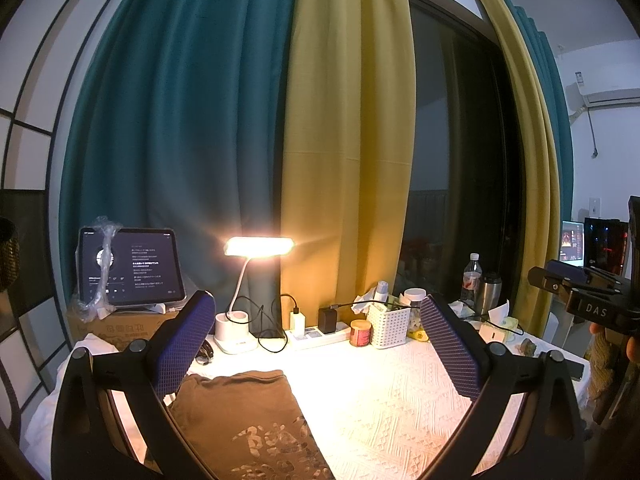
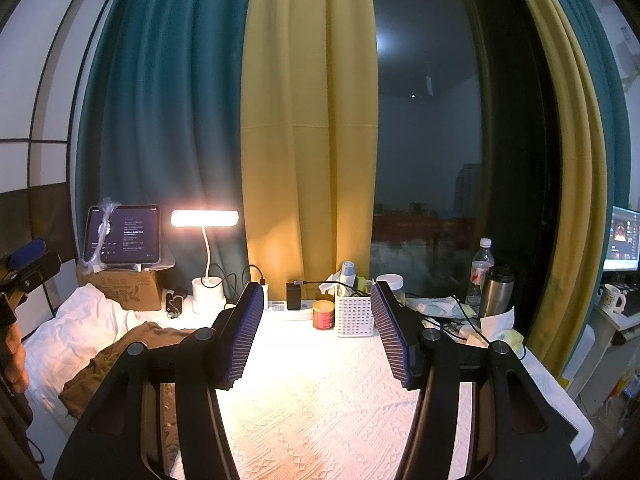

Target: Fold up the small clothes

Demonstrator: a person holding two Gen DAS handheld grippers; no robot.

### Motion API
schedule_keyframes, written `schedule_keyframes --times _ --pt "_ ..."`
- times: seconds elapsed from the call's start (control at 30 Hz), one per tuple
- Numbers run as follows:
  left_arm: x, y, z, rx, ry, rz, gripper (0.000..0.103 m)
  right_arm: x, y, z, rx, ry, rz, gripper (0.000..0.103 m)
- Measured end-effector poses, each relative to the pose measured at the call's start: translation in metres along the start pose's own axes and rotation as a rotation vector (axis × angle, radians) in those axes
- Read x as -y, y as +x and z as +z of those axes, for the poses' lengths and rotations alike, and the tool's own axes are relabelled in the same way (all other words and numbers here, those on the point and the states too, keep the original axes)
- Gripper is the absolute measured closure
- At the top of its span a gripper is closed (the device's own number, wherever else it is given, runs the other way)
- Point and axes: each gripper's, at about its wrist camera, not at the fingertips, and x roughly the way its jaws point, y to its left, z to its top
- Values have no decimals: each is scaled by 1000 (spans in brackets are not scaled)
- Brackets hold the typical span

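A brown garment (image 1: 244, 424) with a pale printed pattern lies flat on the white textured cloth (image 1: 384, 392), below and between the fingers of my left gripper (image 1: 316, 320). That gripper is open and held level above the table, with nothing between its blue pads (image 1: 184, 344). In the right wrist view the same brown garment (image 2: 120, 360) lies rumpled at the left, beside a white cloth heap (image 2: 76, 328). My right gripper (image 2: 316, 308) is open over the bare white cloth (image 2: 320, 412), empty. Each gripper shows at the edge of the other's view.
Along the back stand a lit desk lamp (image 1: 258, 246), a tablet (image 1: 132, 266) on a cardboard box, a power strip (image 1: 320, 334), a red tin (image 1: 361, 333), a white basket (image 1: 390, 326), a bottle (image 2: 480, 272) and a steel flask (image 2: 496, 292). Curtains hang behind.
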Motion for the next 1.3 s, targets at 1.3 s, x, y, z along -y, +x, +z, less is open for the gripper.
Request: schedule_keyframes --times 1.3 --pt "-4 2 -3 -17 13 -13 2 6 -6 -5 -6 6 -9 44"
